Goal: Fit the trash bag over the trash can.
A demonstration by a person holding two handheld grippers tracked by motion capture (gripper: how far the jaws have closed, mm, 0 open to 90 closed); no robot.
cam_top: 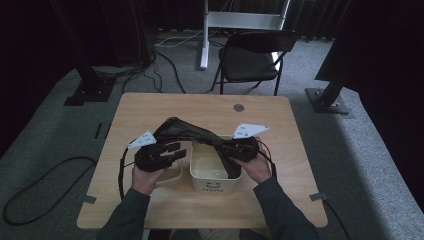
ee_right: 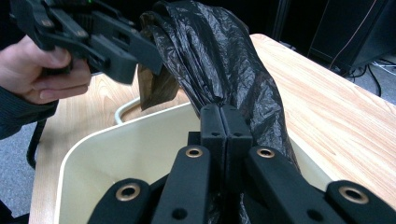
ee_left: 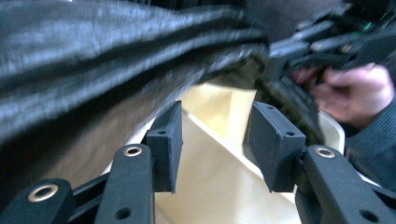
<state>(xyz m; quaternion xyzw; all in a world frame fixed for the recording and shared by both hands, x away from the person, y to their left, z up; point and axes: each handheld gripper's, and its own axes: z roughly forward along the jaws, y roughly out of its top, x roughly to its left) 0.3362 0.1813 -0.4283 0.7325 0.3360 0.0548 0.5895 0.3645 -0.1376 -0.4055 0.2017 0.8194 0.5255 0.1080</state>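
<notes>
bag: thin black crinkled plastic bag (ee_right: 224,60), light, limp, slippery | right gripper (ee_right: 226,122) pinches its gathered edge | left gripper (ee_left: 215,140) gapes empty

The plastic bag (ee_right: 224,60) is glossy black, crinkled, with grey highlights along its folds; one thin flap at 10 o'clock of it looks brownish and translucent. The bin (cam_top: 216,172) under it is cream, with a dark smiley face and the word "Hello" printed on its front wall. A second cream container (cam_top: 172,175) sits at 9 o'clock of the bin. The right gripper (ee_right: 219,122) is matt black, with 4 brass-coloured rivet rings on its arms. The left gripper (ee_left: 215,140) has the same black pads and brass rings. Each gripper carries a light grey 3-cornered plate (cam_top: 250,130) dotted with small dark marks. The table (cam_top: 150,107) is pale wood with a fine straight grain. Both sleeves (cam_top: 285,212) are dark grey.
</notes>
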